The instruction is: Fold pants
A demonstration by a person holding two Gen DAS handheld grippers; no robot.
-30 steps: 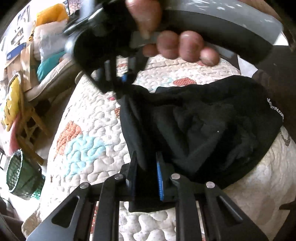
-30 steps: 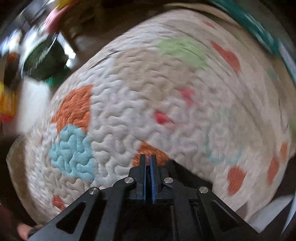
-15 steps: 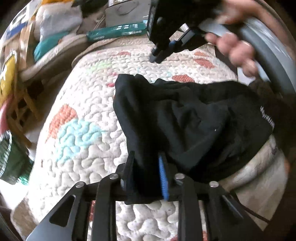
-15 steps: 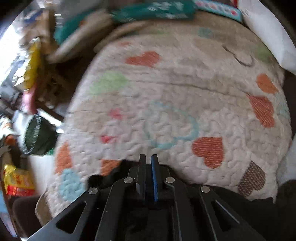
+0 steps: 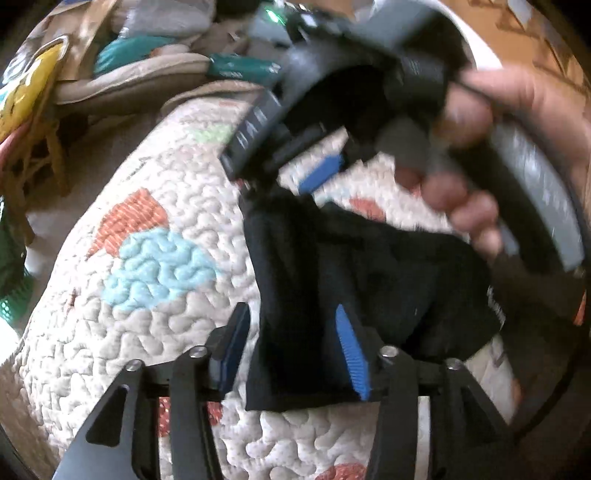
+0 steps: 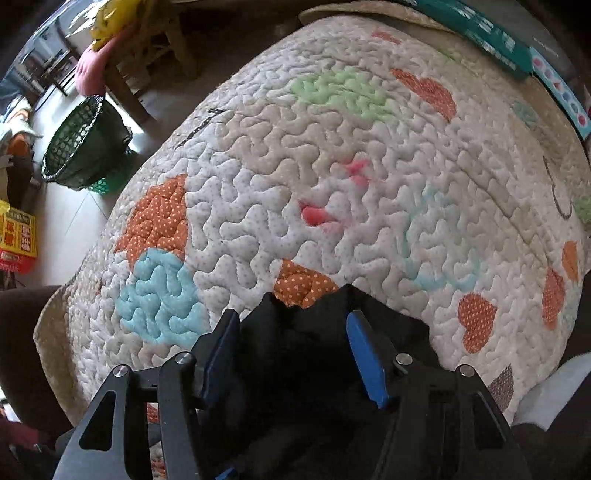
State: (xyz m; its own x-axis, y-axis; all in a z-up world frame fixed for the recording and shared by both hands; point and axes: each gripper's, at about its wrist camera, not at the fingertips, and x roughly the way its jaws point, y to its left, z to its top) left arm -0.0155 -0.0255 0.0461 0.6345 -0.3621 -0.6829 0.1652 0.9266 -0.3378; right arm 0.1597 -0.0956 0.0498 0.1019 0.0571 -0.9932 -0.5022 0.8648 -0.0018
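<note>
The black pants (image 5: pixel 369 280) lie bunched on the quilted bedspread (image 5: pixel 155 295). My left gripper (image 5: pixel 291 325) is open, its blue pads wide apart, with the near edge of the pants lying loose between them. My right gripper (image 6: pixel 291 325) is open too, with a peaked fold of the pants (image 6: pixel 314 332) between its pads. In the left wrist view the right gripper (image 5: pixel 317 173) hovers blurred above the far corner of the pants, held in a hand.
A green mesh basket (image 6: pixel 85 144) stands on the floor left of the bed. Wooden furniture and clutter (image 5: pixel 44 122) crowd the far left. A teal box (image 6: pixel 476 33) lies along the bed's far edge. A pillow (image 5: pixel 122 81) rests beyond the quilt.
Both grippers were shut on the pants and have opened, letting the cloth go. The right gripper has swung back down over the far corner of the pants.
</note>
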